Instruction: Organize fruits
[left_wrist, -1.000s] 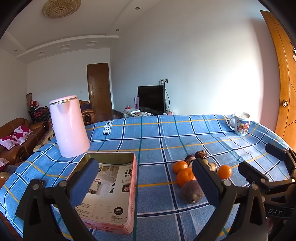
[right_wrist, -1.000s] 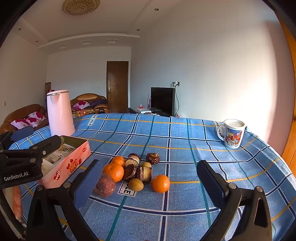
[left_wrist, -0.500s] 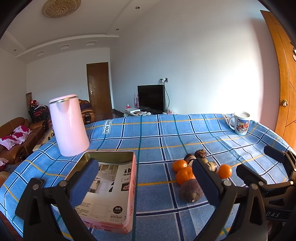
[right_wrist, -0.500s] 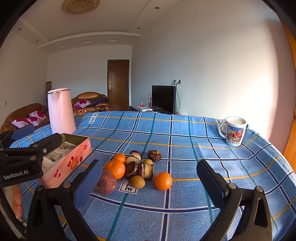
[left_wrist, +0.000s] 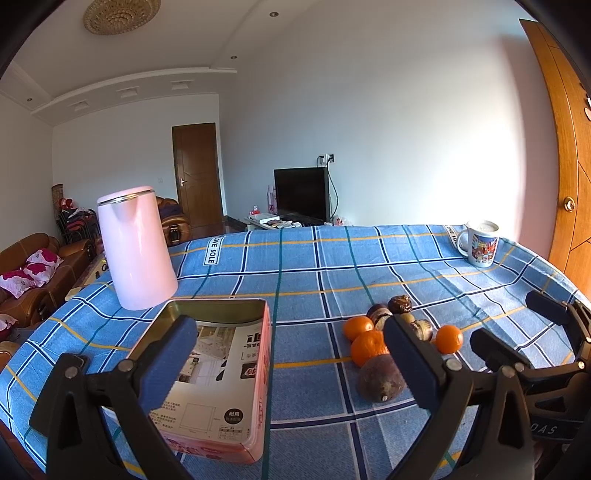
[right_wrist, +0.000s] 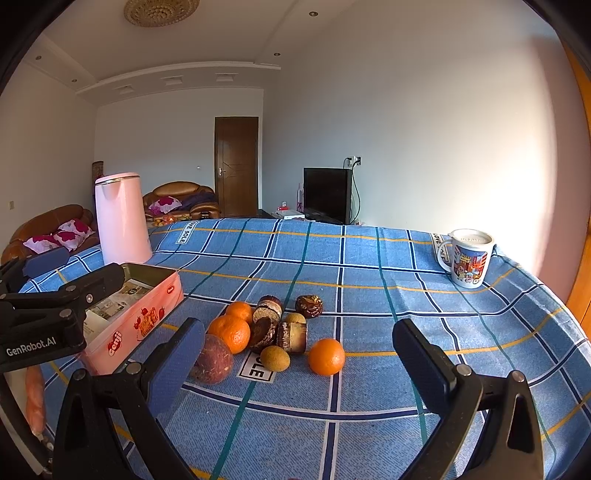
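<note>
The fruit (right_wrist: 273, 334) lies in one loose heap at the centre of the right wrist view, on the blue checked cloth of the worktop (right_wrist: 369, 266). It includes three oranges, a dull purple fruit (right_wrist: 211, 359) at the lower left of the heap, a small green-brown one and some dark brown pieces, most of them touching. One orange (right_wrist: 326, 356) sits slightly apart at the heap's lower right, which probably makes it the easiest first pick.

The pink tin (left_wrist: 225, 373) stands open at lower centre-left of the left wrist view, near the heap and holding only printed paper, so it looks like the intended container; nothing is in it yet.

The right tool (right_wrist: 295, 363) hovers low before the heap, spread wide and holding nothing, seemingly lined up for a grasp. The left tool (left_wrist: 288, 365) is equally wide and empty, poised above the tin's near end, perhaps to steady it.

The kettle (left_wrist: 135, 247) at left and the mug (right_wrist: 467, 258) at right stand well clear of both.
</note>
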